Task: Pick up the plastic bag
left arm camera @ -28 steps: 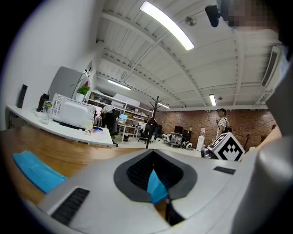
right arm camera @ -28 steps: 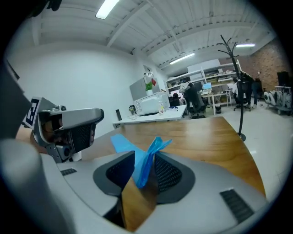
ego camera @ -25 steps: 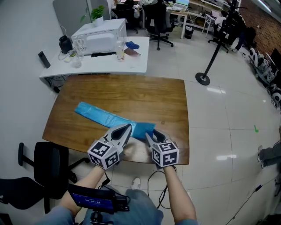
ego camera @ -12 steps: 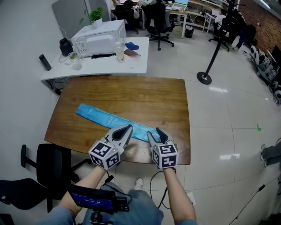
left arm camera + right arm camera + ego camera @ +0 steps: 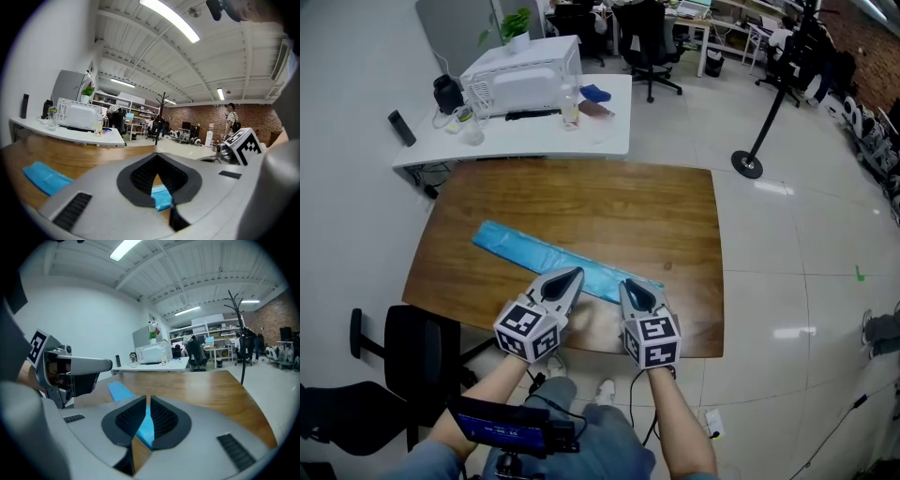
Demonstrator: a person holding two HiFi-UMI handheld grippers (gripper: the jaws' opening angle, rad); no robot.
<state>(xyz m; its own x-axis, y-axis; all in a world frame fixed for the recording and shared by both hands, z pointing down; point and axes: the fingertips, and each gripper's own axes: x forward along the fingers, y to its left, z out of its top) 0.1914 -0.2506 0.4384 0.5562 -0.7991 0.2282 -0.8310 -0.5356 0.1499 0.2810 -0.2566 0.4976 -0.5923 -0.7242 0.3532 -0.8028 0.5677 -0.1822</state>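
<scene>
**Right gripper closes on the near end of the blue bag**

A blue plastic bag (image 5: pixel 534 253) lies flat on a brown wooden table (image 5: pixel 609 202). It runs as a long strip from the far left towards the near right, and its near end stops close to the table's near edge.

The two grippers sit side by side over that near end. The left gripper (image 5: pixel 572 274) is on the left, with its tips above the strip. The right gripper (image 5: pixel 628 284) is just beside it on the right, over the last part of the bag.

In the left gripper view the fingers of the left gripper (image 5: pixel 157 155) meet at their tips. Further back the pads spread apart, and wood and a piece of the blue bag (image 5: pixel 161 199) show through that gap. Nothing appears pinched at the tips.

In the right gripper view the fingers of the right gripper (image 5: pixel 146 399) have just been closing and now stand almost together. The blue film of the bag (image 5: pixel 146 427) fills the thin slit between the pads, so they are clamped on it. The rest of the strip stretches away to the far left.

Beyond the table stands a white desk (image 5: pixel 534 136) with a microwave (image 5: pixel 520 70) on it. A black office chair (image 5: pixel 412 361) is at the table's near left corner.
</scene>
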